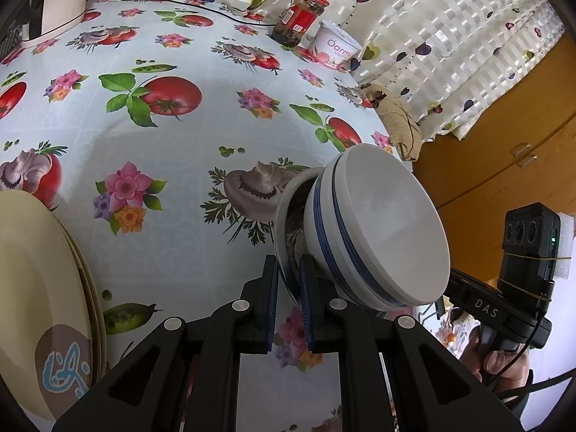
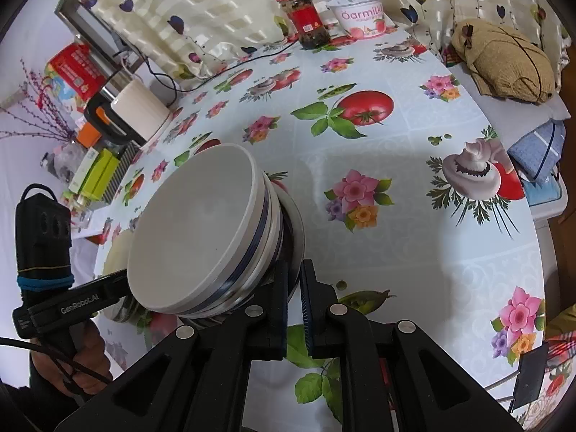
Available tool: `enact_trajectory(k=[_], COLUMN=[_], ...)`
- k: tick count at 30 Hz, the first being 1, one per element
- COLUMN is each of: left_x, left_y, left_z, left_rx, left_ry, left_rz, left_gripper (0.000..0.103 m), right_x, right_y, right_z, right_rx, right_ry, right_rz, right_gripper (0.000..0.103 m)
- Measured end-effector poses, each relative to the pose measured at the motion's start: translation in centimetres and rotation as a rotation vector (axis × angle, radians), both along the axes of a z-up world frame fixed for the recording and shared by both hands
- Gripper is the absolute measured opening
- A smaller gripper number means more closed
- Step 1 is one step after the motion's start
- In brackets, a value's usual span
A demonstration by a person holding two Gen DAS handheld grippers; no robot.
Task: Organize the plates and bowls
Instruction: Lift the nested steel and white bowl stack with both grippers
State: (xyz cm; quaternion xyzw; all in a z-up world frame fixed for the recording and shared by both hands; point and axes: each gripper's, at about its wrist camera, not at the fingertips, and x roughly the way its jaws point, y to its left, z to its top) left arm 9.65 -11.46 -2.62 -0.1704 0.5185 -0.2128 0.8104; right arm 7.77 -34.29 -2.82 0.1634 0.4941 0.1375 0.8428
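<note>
White, blue-banded stacked bowls (image 1: 378,230) are pinched at opposite rims by the left tongs (image 1: 288,298) and right tongs (image 2: 293,298), tilted above the table (image 1: 180,136); cream plates (image 1: 39,288) lie left of the left tongs.

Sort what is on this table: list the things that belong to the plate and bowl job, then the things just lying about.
Job:
stack of white bowls with blue bands, pinched at the rim by both the left gripper and the right gripper
cream plates

Lying about:
red-lidded glass jar
white yogurt tub
tan cloth bundle
</note>
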Motion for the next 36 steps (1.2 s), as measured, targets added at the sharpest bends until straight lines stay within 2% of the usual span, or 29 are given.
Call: enact_trajectory(k=[23, 36], left_x=[-1.2, -2.6], left_y=[1.8, 5.6], left_z=[2.7, 3.9], left_rx=[-0.014, -0.023], left_ry=[-0.049, -0.073], left_rz=[0.037, 0.124], left_gripper=[0.012, 0.012], right_x=[-0.1, 0.8], right_y=[1.5, 4.8], right_z=[2.1, 3.7], right_rx=[-0.003, -0.015], right_ry=[-0.020, -0.038], right_rz=[0.036, 0.112], right_gripper=[0.009, 0.009])
